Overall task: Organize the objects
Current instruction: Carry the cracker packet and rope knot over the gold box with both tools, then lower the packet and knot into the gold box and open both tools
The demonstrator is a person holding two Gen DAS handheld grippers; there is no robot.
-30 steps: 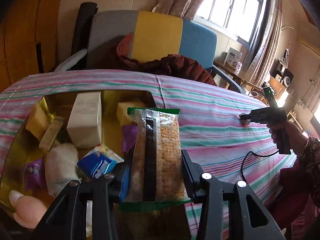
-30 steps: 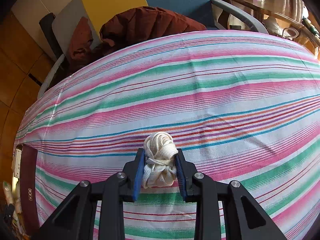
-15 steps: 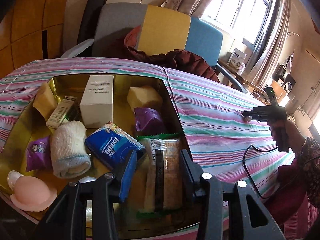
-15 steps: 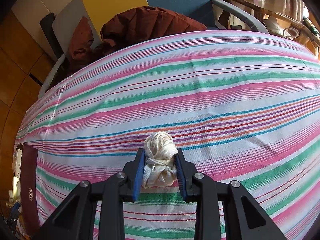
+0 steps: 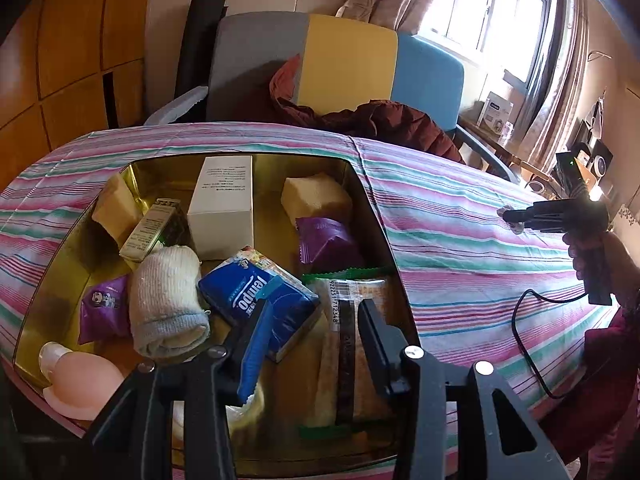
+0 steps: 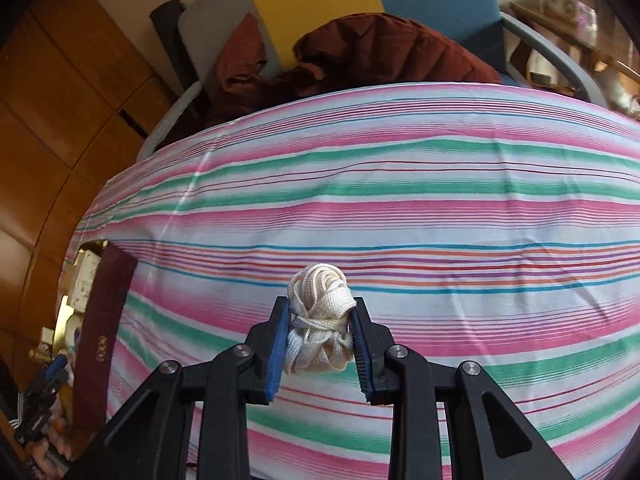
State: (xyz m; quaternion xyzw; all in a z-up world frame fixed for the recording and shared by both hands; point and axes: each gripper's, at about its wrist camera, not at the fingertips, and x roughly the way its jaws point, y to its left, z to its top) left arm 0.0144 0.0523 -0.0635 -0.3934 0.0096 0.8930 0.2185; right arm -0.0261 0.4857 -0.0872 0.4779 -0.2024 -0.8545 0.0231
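A gold-lined tin point(image 5: 362, 188) sits on the striped cloth and holds several items. A clear cracker packet point(image 5: 346, 320) with green ends lies flat in the tin's near right corner. My left gripper point(image 5: 316, 340) hovers over it, open: the right finger crosses above the packet and the blue left pad point(image 5: 256, 344) stands clear of it. My right gripper point(image 6: 320, 332) is shut on a bundle of white cord point(image 6: 318, 312) just above the cloth. In the left wrist view the right gripper point(image 5: 516, 218) shows at far right, held by a hand point(image 5: 600, 260).
Inside the tin are a white box point(image 5: 224, 204), yellow blocks point(image 5: 316, 196), purple packets point(image 5: 324, 240), a rolled sock point(image 5: 168, 300), blue tissues point(image 5: 256, 300) and a pink object point(image 5: 76, 384). The tin's dark red side point(image 6: 100, 340) shows at left. A chair with a maroon jacket point(image 6: 380, 52) stands behind.
The cracker packet went from upright between my left fingers to lying flat in the tin. My right gripper, still on the cord bundle, shifted left towards the tin and rolled a little.
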